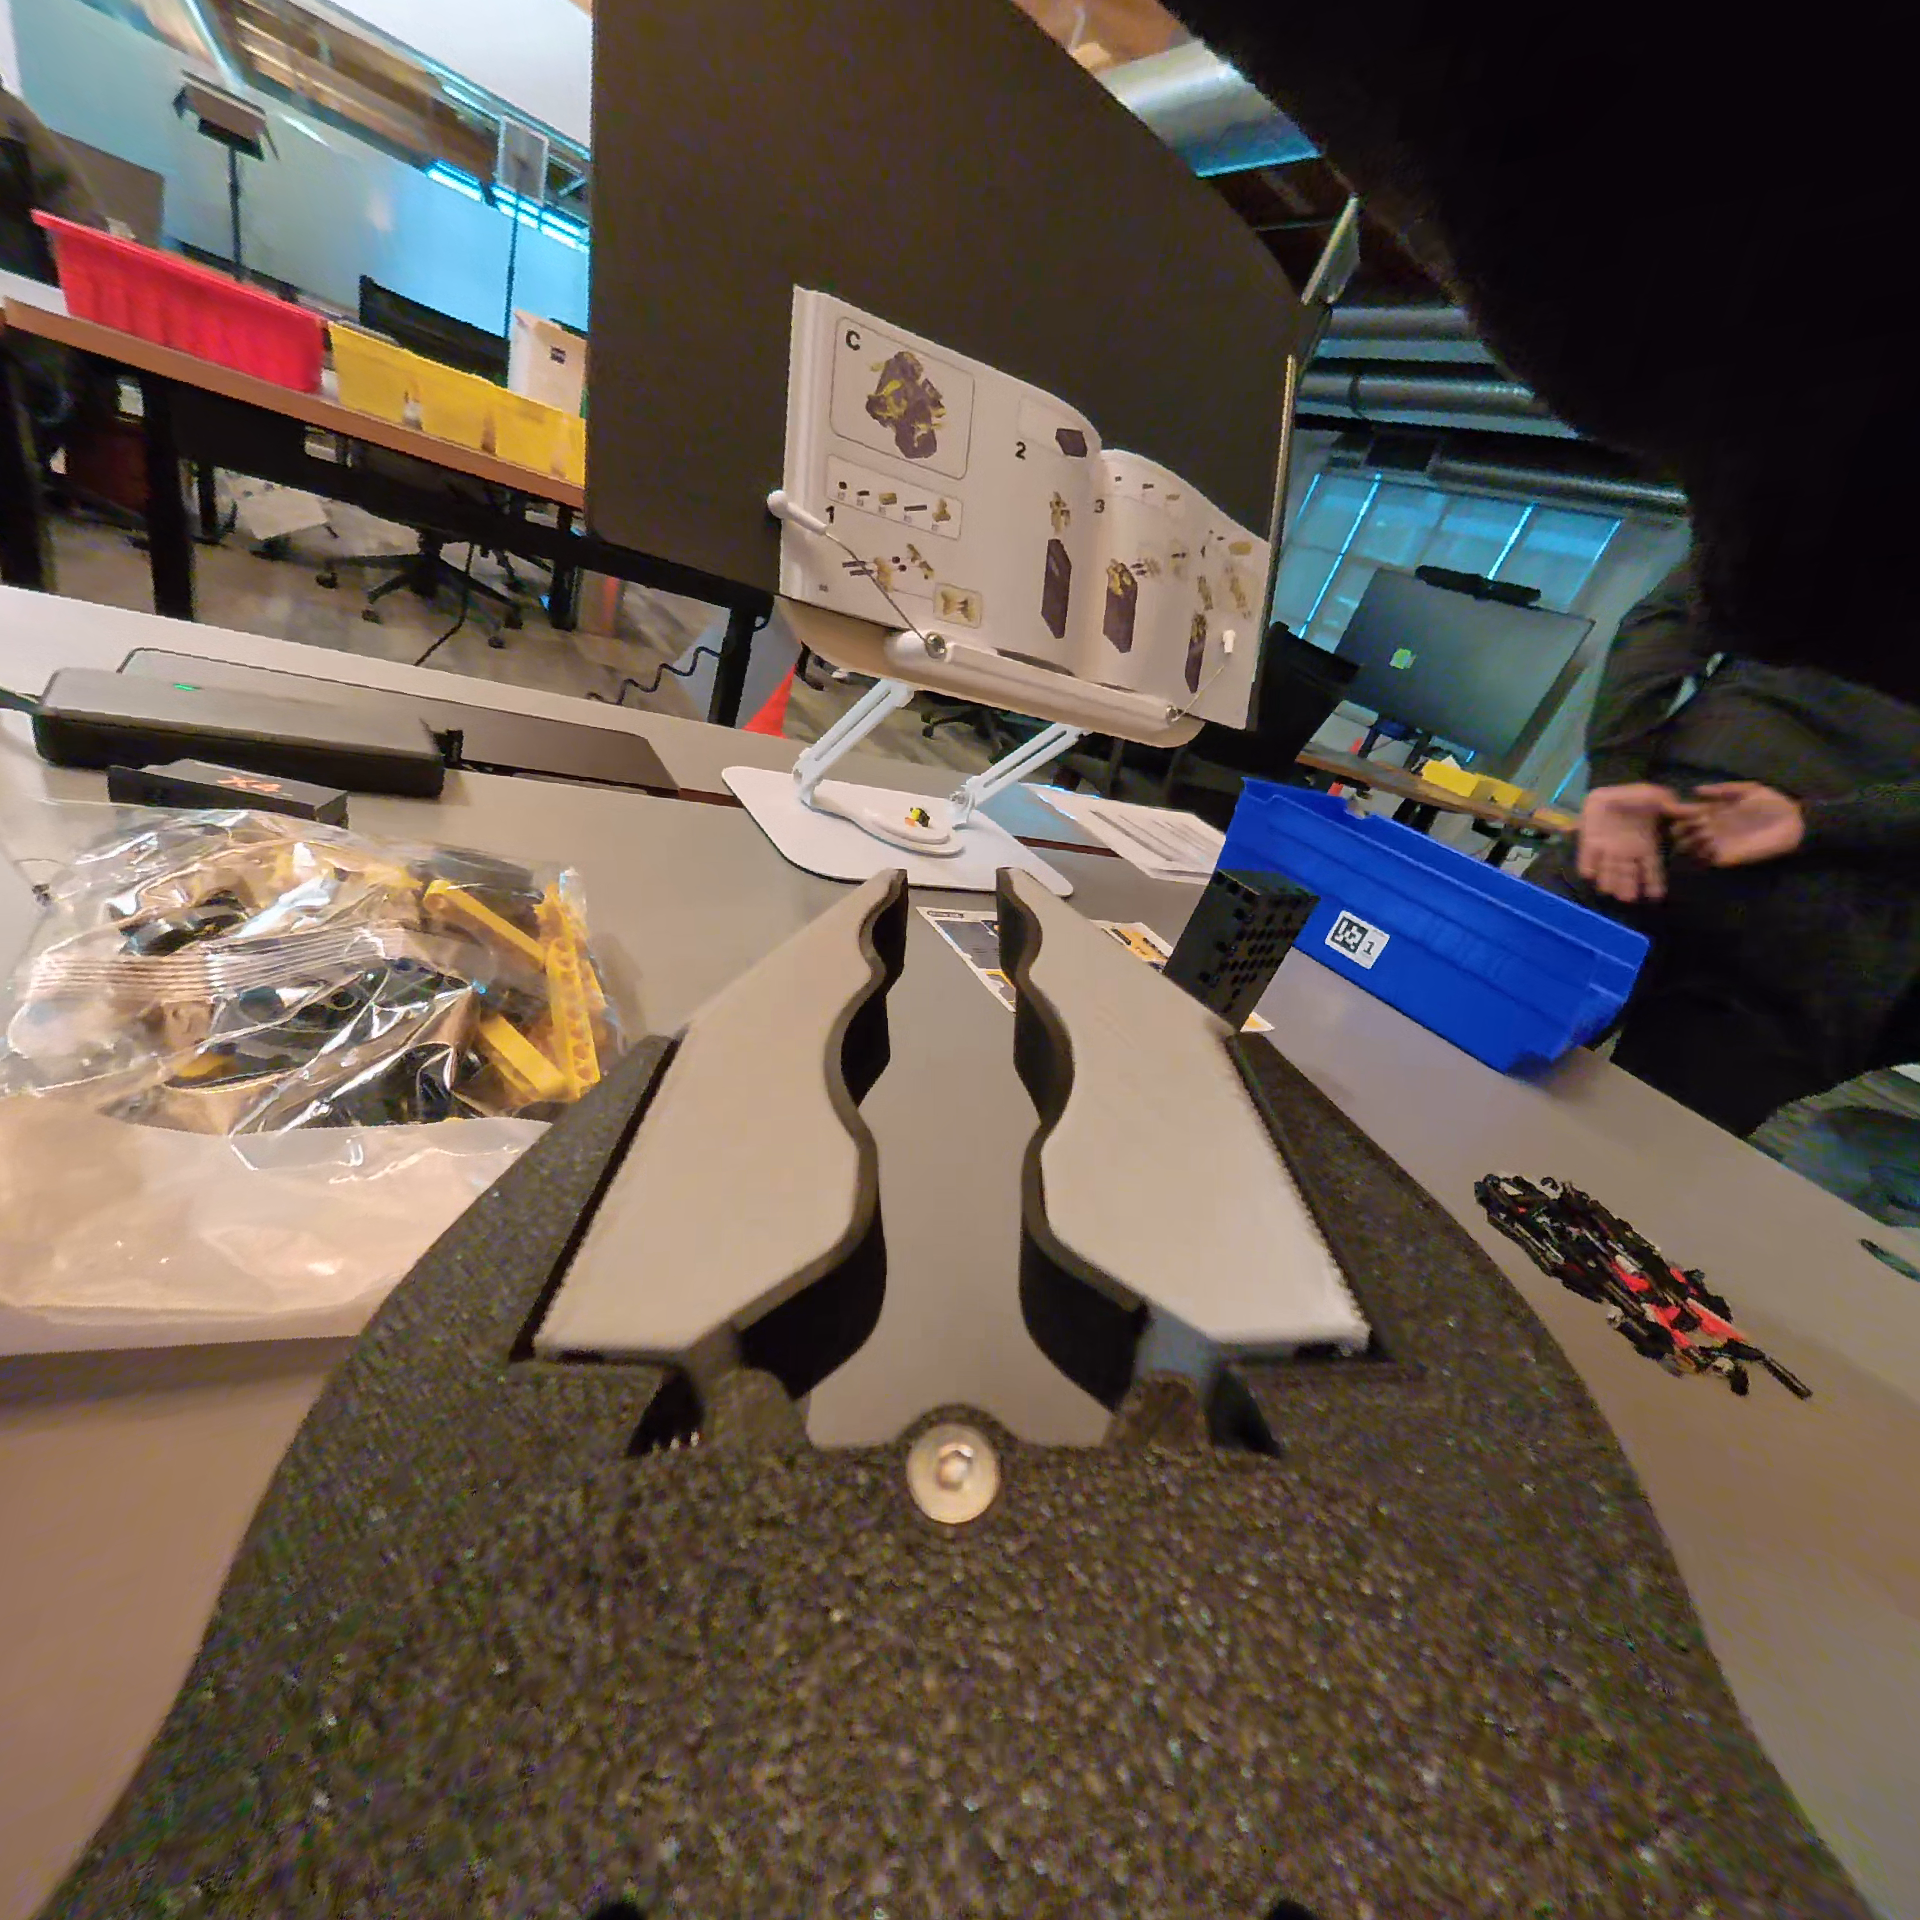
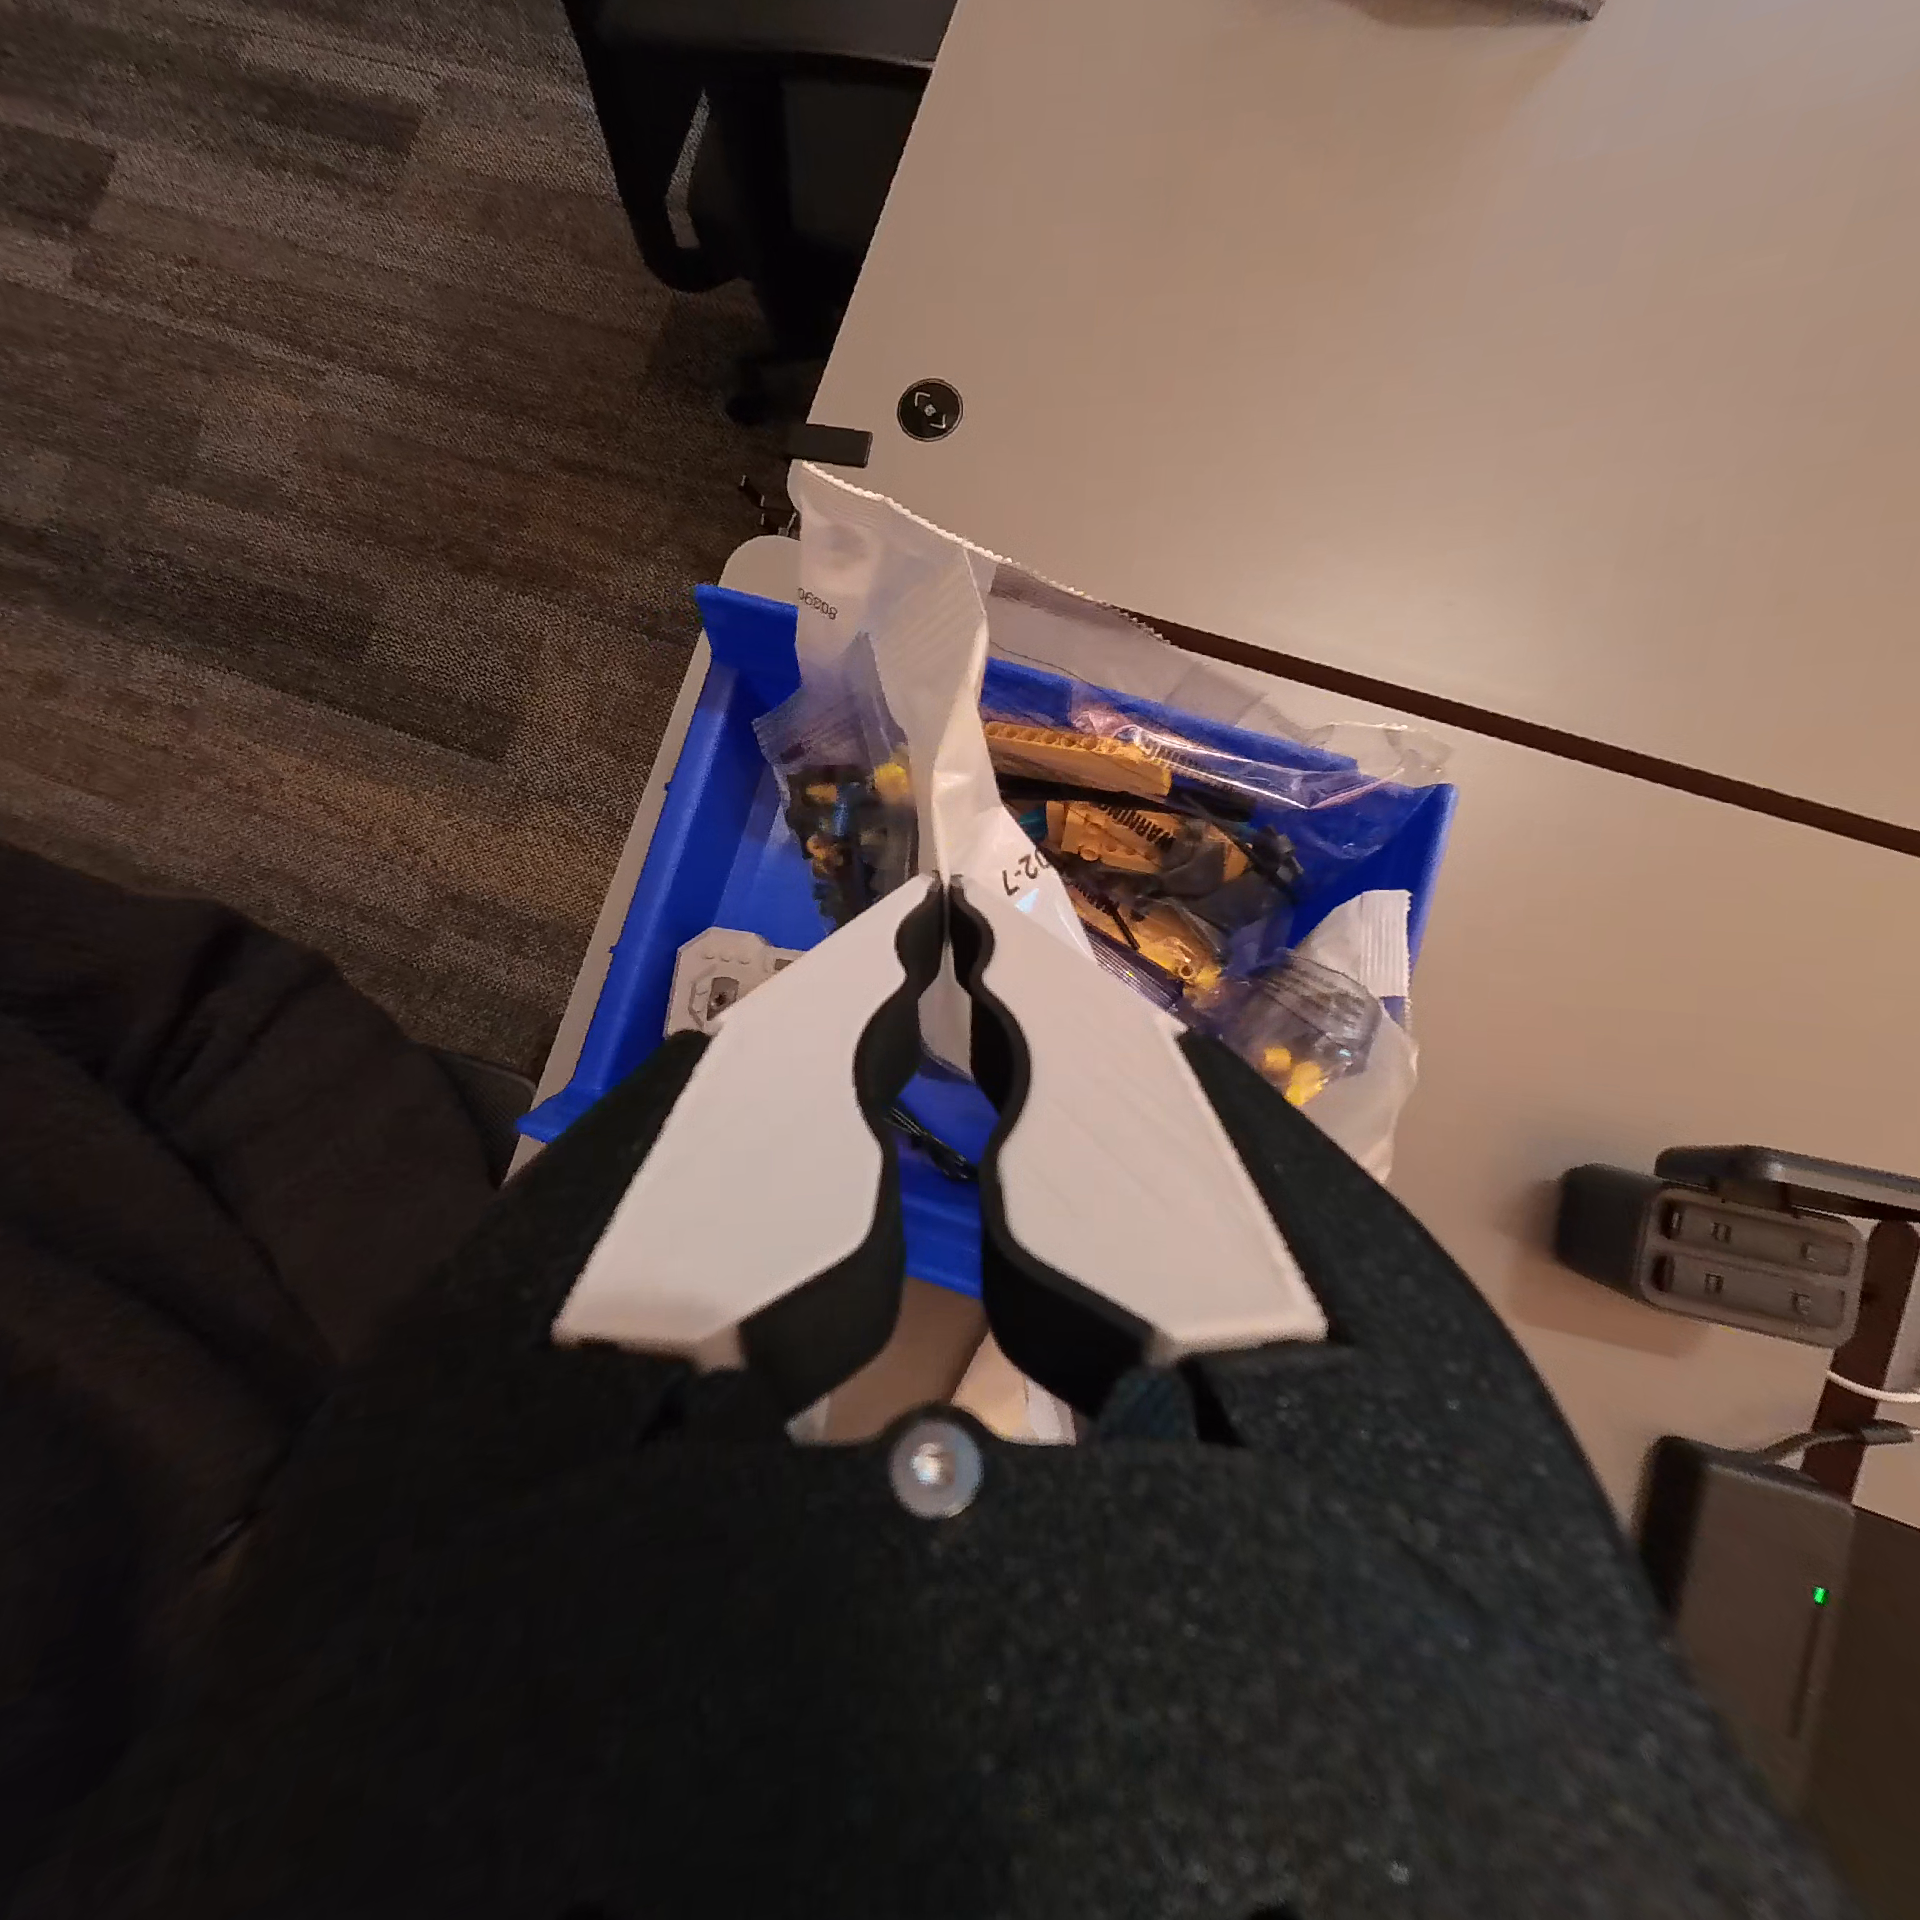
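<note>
My right gripper (image 2: 948, 883) is shut on a clear and white plastic bag (image 2: 914, 665) of yellow and black building pieces, pinching it above a blue bin (image 2: 717, 831) that holds more such bags. My left gripper (image 1: 948, 883) is open and empty, low over the grey table (image 1: 675, 883). It points at a white stand (image 1: 894, 821) holding an open instruction booklet (image 1: 997, 499). A clear bag of yellow and black pieces (image 1: 301, 966) lies left of it. A black perforated block (image 1: 1236, 935) stands just right of its fingertips.
A blue bin (image 1: 1455, 935) sits at the right in the left wrist view, with a person's hands (image 1: 1683, 831) behind it. A pile of small black and red pieces (image 1: 1621, 1278) lies at the right. Black boxes (image 1: 229, 727) sit back left. Chargers (image 2: 1714, 1257) lie right of the bin. The grippers' ends are close to 30 centimeters from one another.
</note>
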